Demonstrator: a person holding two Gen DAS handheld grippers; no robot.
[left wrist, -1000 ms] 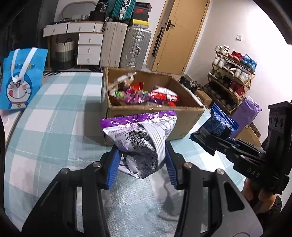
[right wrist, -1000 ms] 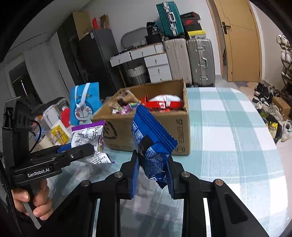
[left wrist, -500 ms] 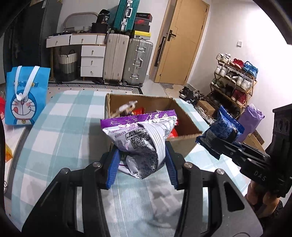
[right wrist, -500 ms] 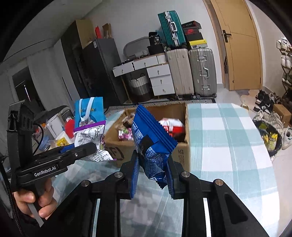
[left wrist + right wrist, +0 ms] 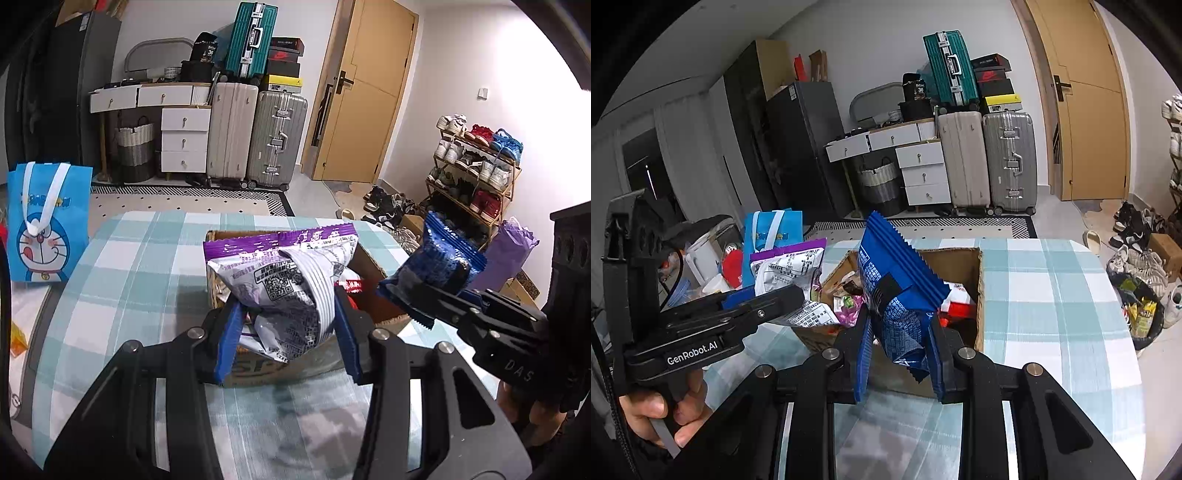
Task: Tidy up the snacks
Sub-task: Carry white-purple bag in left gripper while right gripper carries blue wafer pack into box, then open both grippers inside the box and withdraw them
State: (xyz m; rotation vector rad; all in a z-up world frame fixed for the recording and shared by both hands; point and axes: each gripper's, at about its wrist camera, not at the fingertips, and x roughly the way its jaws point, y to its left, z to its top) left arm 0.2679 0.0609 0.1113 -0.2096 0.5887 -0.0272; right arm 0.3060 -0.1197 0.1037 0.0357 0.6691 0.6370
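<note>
My left gripper [image 5: 286,332] is shut on a purple and white snack bag [image 5: 280,284] and holds it above the near edge of a cardboard box [image 5: 373,269]. My right gripper [image 5: 899,350] is shut on a blue snack bag [image 5: 897,291] above the same box [image 5: 979,295], which holds several snacks. The right gripper with its blue bag [image 5: 439,262] also shows at the right of the left wrist view. The left gripper with its purple bag [image 5: 786,269] also shows at the left of the right wrist view.
The box stands on a table with a blue-green checked cloth [image 5: 122,280]. A blue cartoon gift bag [image 5: 44,221] stands at the table's left. Suitcases [image 5: 255,136], drawers and a door are behind. A shoe rack [image 5: 476,166] is at the right.
Both grippers have risen and moved forward with their bags, from in front of the box to above its near edge. The box now looks lower and nearer in both views.
</note>
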